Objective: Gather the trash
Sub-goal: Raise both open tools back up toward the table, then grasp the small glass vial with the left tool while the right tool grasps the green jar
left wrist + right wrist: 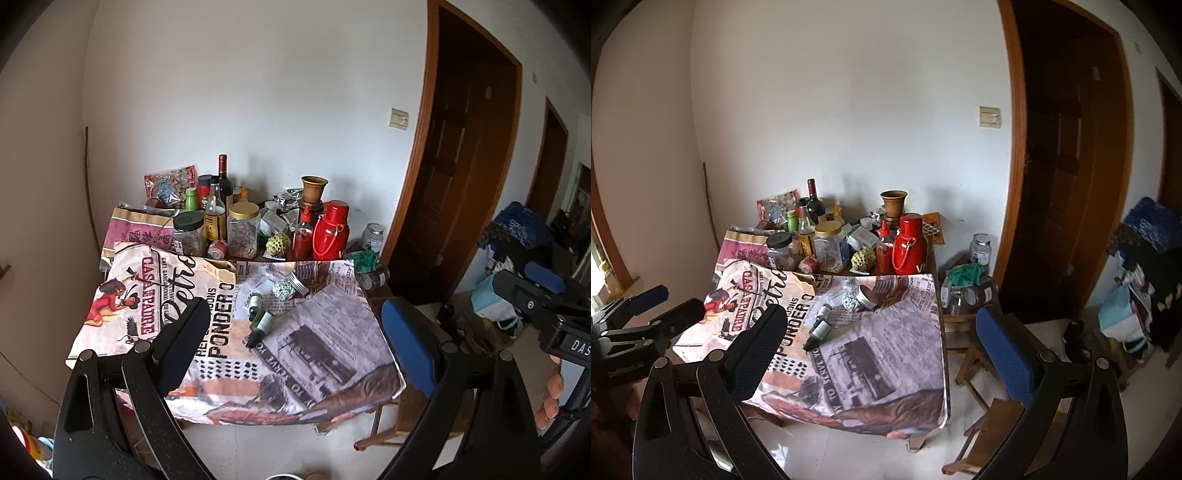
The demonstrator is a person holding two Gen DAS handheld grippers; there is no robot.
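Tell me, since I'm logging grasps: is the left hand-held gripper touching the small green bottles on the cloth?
Apart. The left wrist view shows the left hand-held gripper open, short of the table, the green bottles lying untouched further away.

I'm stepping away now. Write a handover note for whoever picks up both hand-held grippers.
Left hand-held gripper: open, empty, short of the table.
Right hand-held gripper: open, empty, also short of it.
Trash on the printed tablecloth: two small green bottles lying down, a crumpled foil ball, a metal lid beside it.
Jars and bottles stand along the table's back edge, near the red flask.
Done: nothing picked up yet.
Left: all of the trash; no bin is in view.
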